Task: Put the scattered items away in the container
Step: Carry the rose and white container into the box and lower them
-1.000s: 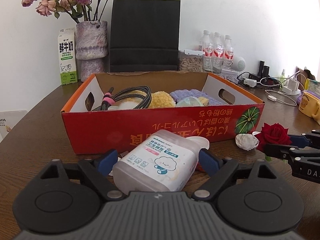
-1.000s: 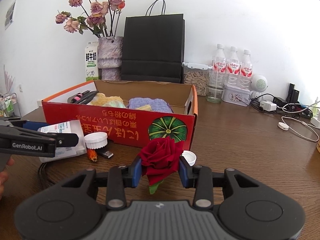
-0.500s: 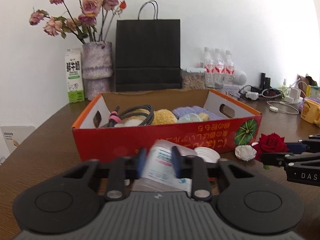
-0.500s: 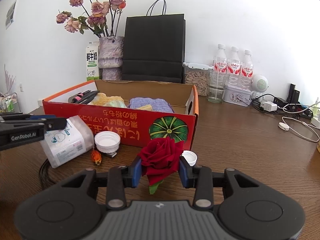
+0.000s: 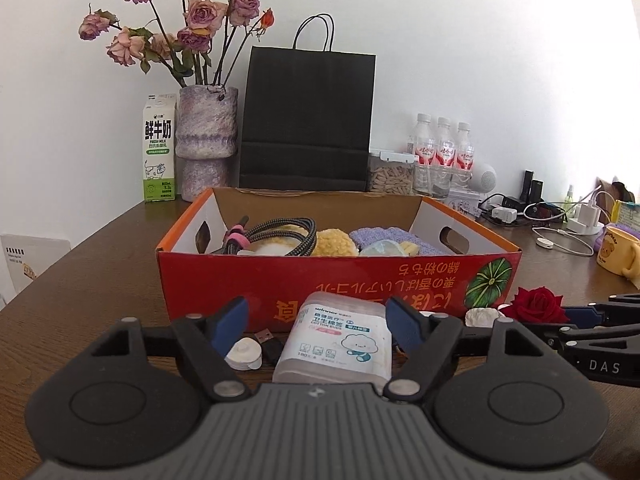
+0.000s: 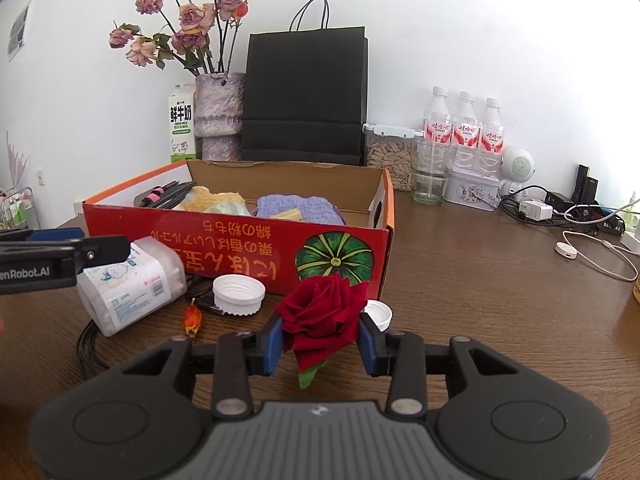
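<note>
The red cardboard box (image 5: 240, 280) stands on the brown table and holds a braided cable, yellow sponges and a purple cloth. It also shows in the right wrist view (image 6: 224, 236). My left gripper (image 5: 318, 324) is open, its jaws either side of a clear cotton-swab box (image 5: 340, 338) lying on the table in front of the red box; that swab box also shows in the right wrist view (image 6: 132, 284). My right gripper (image 6: 320, 340) is shut on a red rose (image 6: 320, 318), seen from the left (image 5: 534, 305).
Loose by the box front: a white lid (image 6: 239, 294), a small white cap (image 6: 379, 314), an orange trinket (image 6: 192, 319), a USB stick (image 5: 270, 342), a white crumpled item (image 5: 482, 317). Behind stand a vase (image 5: 206, 140), milk carton (image 5: 159, 148), black bag (image 5: 308, 120), bottles (image 5: 442, 152), chargers, yellow mug (image 5: 618, 250).
My left gripper shut on the swab box half a second ago, then opened again and the box lies on the table. The right gripper stays shut on the rose.
</note>
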The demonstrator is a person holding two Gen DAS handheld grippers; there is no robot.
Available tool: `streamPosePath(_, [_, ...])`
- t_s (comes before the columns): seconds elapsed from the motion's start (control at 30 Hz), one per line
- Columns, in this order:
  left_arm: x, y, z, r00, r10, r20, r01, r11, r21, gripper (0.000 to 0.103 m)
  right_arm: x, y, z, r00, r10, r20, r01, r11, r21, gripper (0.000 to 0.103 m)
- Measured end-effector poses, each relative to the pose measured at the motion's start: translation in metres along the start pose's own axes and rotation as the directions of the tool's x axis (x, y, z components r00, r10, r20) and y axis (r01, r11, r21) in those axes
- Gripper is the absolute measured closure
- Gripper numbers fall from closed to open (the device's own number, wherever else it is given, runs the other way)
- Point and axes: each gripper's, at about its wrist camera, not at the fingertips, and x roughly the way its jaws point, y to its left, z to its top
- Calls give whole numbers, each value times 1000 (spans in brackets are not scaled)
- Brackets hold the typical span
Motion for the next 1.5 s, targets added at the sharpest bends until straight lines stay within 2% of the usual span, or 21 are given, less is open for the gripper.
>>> streamPosePath(0.1, [6, -6, 1, 999, -11, -35, 12, 999, 34, 14, 1, 0, 0, 1000, -1, -2, 1, 1000, -1, 65])
streamPosePath(0.17, [14, -9, 1, 996, -25, -87, 30, 998, 49, 12, 1, 0, 0, 1000, -2, -5, 2, 1000, 0, 65])
streamPosePath(0.23, [24, -12, 1, 989, -10, -146, 19, 998, 60, 13, 2, 1, 0, 1000, -3, -8, 3, 1000, 0, 65])
streamPosePath(0.27, [30, -11, 0, 984, -3, -178, 14, 998, 59, 18, 2, 1, 0, 1000, -3, -9, 3, 1000, 0, 65])
streamPosePath(0.3, [33, -10, -1, 980, -7, -200, 18, 999, 51, 29, 2, 1, 1, 1000, -3, -11, 3, 1000, -1, 65])
streamPosePath(0.33, [35, -7, -1, 977, -25, -211, 33, 999, 35, 36, 2, 2, 0, 1000, -4, -11, 4, 1000, -2, 65])
streamPosePath(0.37, [35, -4, -2, 977, -35, -210, 39, 999, 14, 35, 2, 2, 0, 1000, -4, -12, 4, 1000, -2, 65])
streamPosePath(0.5, [33, 3, -3, 980, -60, -191, 54, 998, -33, 36, 2, 2, 0, 1000, -4, -12, 4, 1000, -2, 65])
streamPosePath(0.63, [29, 5, -2, 984, -39, -171, 30, 998, -52, 36, 3, 2, 0, 1000, -5, -10, 5, 1000, -2, 65])
streamPosePath(0.9, [8, 0, 1, 999, 11, -50, -13, 1000, -26, 36, 1, 1, 0, 1000, -10, 5, 10, 1000, 1, 65])
streamPosePath(1.03, [0, -1, 1, 1000, 30, 3, -30, 999, -23, 36, -4, 1, 0, 999, -12, 33, 12, 1000, 6, 66])
streamPosePath(1.23, [-3, -2, 3, 999, 23, 34, -22, 999, -27, 36, -11, 5, 2, 995, -4, 103, 5, 1000, -5, 66])
streamPosePath(1.5, [-7, -3, 30, 994, 13, 109, -9, 999, -37, 36, -10, 6, 36, 980, 28, 199, -32, 999, 13, 66])
